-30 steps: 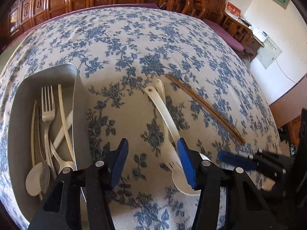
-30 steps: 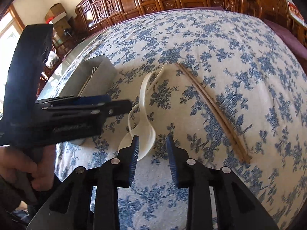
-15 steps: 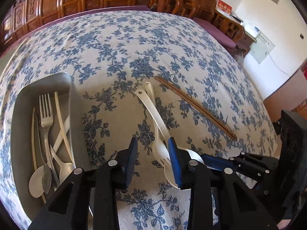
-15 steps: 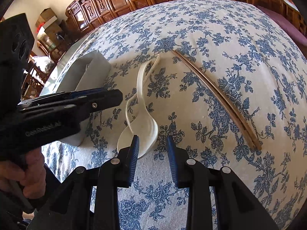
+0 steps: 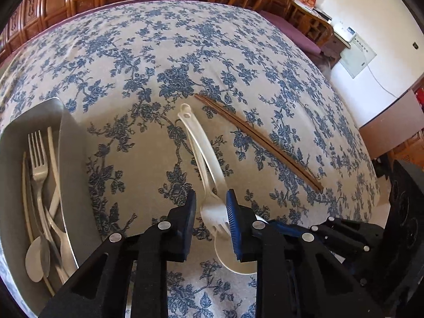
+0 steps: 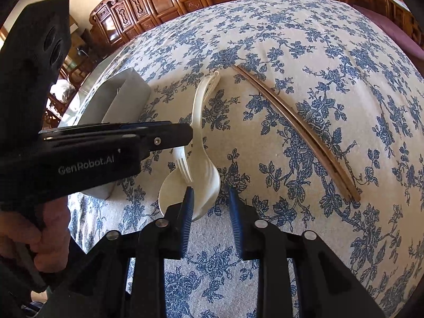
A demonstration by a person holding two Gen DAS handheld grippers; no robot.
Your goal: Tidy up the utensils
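Closing left tongs point(image 5: 210, 206) straddle smooth plastic fork point(image 5: 212, 206)

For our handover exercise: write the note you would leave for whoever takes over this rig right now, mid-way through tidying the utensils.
Left claw: closing around the white plastic fork, which lies on the white spoon; grip not yet firm.
Right claw: closing, nothing held, just in front of the spoon's bowl.
Done: a metal fork, spoons and pale utensils lie in the grey tray.
Left: the plastic fork, the spoon and the brown chopsticks are on the floral tablecloth; move them into the tray.
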